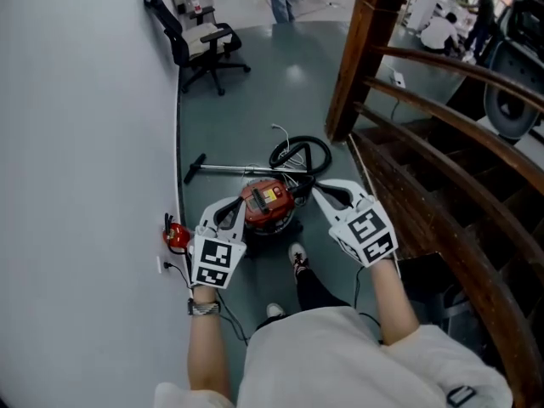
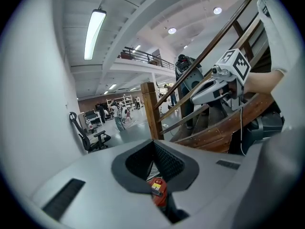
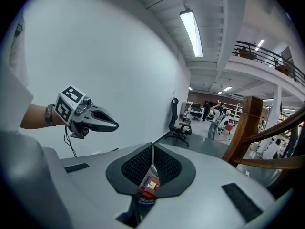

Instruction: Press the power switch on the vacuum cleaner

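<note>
While left tongs (image 1: 240,201), right tongs (image 1: 316,190) pressed together, vacuum cleaner (image 1: 270,204) lies between, below.

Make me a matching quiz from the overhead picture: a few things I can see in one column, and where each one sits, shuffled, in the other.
Things:
1. red round vacuum cleaner
2. black swivel office chair
3. brown wooden stair railing
4. small red object

Places:
A. low against the white wall, beside the left claw
B. along the picture's right side
C. middle of the picture, on the grey floor
D. far end of the floor, near the picture's top

Pairs: 1-C, 2-D, 3-B, 4-A
</note>
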